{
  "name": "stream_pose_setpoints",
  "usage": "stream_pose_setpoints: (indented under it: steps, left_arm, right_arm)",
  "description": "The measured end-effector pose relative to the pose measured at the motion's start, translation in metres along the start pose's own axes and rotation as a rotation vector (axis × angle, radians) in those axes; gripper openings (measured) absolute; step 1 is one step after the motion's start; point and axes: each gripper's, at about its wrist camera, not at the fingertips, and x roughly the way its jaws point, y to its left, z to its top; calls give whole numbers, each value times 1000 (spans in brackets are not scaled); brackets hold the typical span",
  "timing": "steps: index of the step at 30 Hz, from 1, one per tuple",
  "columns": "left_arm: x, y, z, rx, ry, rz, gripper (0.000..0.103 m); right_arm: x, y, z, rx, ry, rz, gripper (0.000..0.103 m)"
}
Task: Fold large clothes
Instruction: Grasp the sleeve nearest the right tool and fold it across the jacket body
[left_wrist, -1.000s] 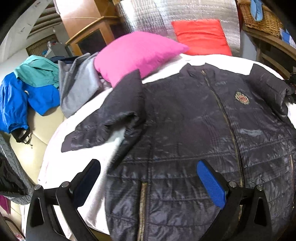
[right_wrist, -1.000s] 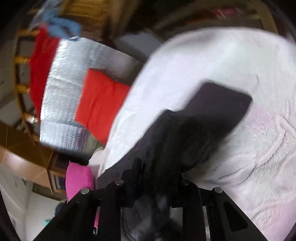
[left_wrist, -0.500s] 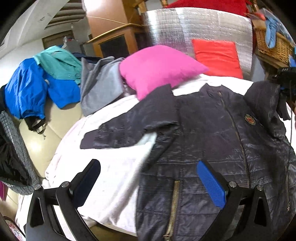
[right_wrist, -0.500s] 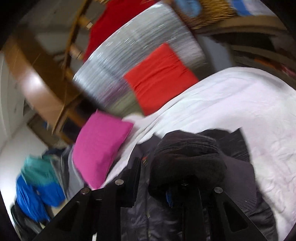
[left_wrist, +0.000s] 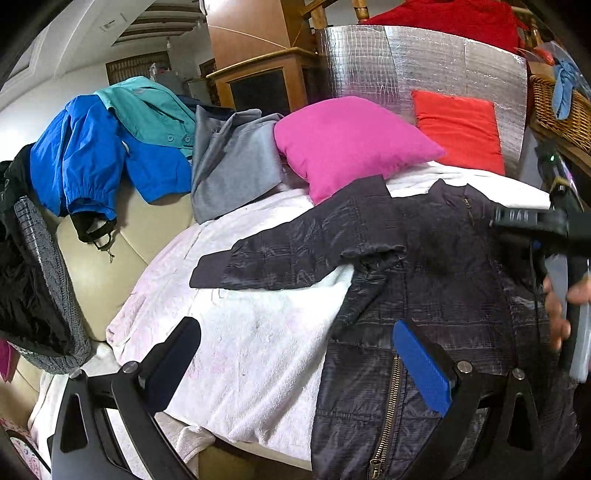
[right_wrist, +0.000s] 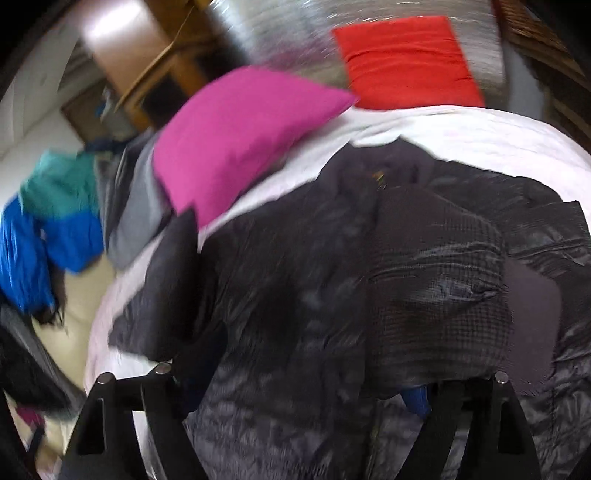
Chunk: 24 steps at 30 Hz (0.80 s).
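Observation:
A dark quilted zip jacket (left_wrist: 436, 295) lies face up on the white cover (left_wrist: 258, 339). Its left sleeve (left_wrist: 295, 251) stretches out flat to the left. My left gripper (left_wrist: 295, 362) is open and empty, above the jacket's lower left edge. In the right wrist view the jacket's right sleeve (right_wrist: 436, 288) lies folded across the chest, cuff (right_wrist: 532, 317) at the right. My right gripper (right_wrist: 299, 391) stands open just above the jacket; the sleeve lies over its right finger. The right tool (left_wrist: 546, 229) and a hand show at the left wrist view's right edge.
A pink pillow (left_wrist: 347, 144) and a red cushion (left_wrist: 461, 129) lie at the bed's far end against a silver panel (left_wrist: 424, 62). Blue, teal and grey clothes (left_wrist: 147, 140) are heaped on a cream sofa (left_wrist: 92, 258) to the left. A wicker basket (left_wrist: 557, 107) stands at the right.
My right gripper carried the right sleeve leftward over the jacket's chest, laid it down and opened. My left gripper drew back and shifted left, staying open.

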Motion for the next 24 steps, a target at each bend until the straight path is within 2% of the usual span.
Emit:
stream_pose_setpoints:
  steps: [4,7,11,12,13,14,19,22,24]
  left_arm:
    - [9,-9,3,22,29,-29,103]
    - [21,-25,9,51,59,-61,103]
    - [39,-61,22,126,75,-89,103]
    - [44,-72,26,141,81,-111,103]
    - [49,-85,31,155,88,-133,103]
    - [52,-94,34,164,91,-149,103]
    - [62,-158,46,203,129,-270,103]
    - [59,-200,43,236,150,-318,103]
    - [55,-227,37,251,158,-358,103]
  right_arm:
    - [-10,-4,-24,-11,71,112,86]
    - [-26,-23,-39,9,93,278,88]
    - [-69,-92,-58,136,29,515,88]
    - [-77,-104,-61,158,3,528,89]
    - [-88,-125,-62,194,-44,505,89]
    - [-97,-150,-62,238,-95,443,89]
    - [-117,-239,-67,478,-240,311,89]
    - [-111,-262,-67,541,-267,229,88]
    - [-99,-275,-64,591,-253,166,85]
